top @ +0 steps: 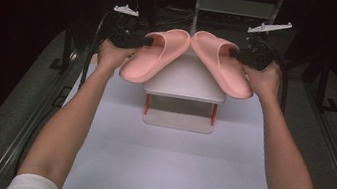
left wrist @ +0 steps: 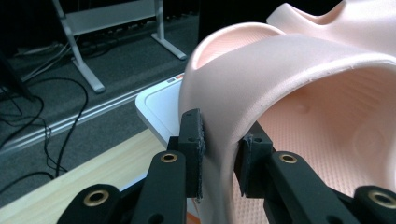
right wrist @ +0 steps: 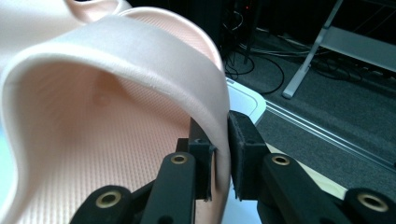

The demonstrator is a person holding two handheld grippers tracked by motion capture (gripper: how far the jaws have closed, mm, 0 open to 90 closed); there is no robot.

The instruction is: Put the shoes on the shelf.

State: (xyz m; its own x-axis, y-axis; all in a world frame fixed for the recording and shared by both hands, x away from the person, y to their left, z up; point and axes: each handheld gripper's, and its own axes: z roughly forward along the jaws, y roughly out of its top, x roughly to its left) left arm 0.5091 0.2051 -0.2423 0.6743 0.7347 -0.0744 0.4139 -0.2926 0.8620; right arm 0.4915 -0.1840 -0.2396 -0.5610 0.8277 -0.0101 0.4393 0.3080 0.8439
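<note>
Above the small white rack [top: 185, 84] at the far end of the table [top: 171, 165], both grippers are holding one pink slipper each, toes meeting over the rack's top.

Left gripper [top: 127, 35]: jaws are pinching the outer edge of the left slipper's [top: 154, 54] strap; in the left gripper view the left gripper [left wrist: 223, 154] has one pad on each face of the strap wall of the left slipper [left wrist: 261, 79]. Right gripper [top: 258, 53]: same hold on the right slipper [top: 221, 64]; in the right gripper view the right gripper [right wrist: 220, 154] is clamping the thin strap edge of the right slipper [right wrist: 107, 93].

Risks, as judged:
- Each hold is taking only a narrow margin of soft strap. The foam is looking compliant, so it could be creeping out of the pads if a slipper is swung or tilted.
- Soles are hanging tilted, heels dropping toward the person; an uneven release could be sending one sliding off the rack's edge.
- Toes are touching or nearly so; cannot tell which. Pushing inward could be knocking one askew.
</note>
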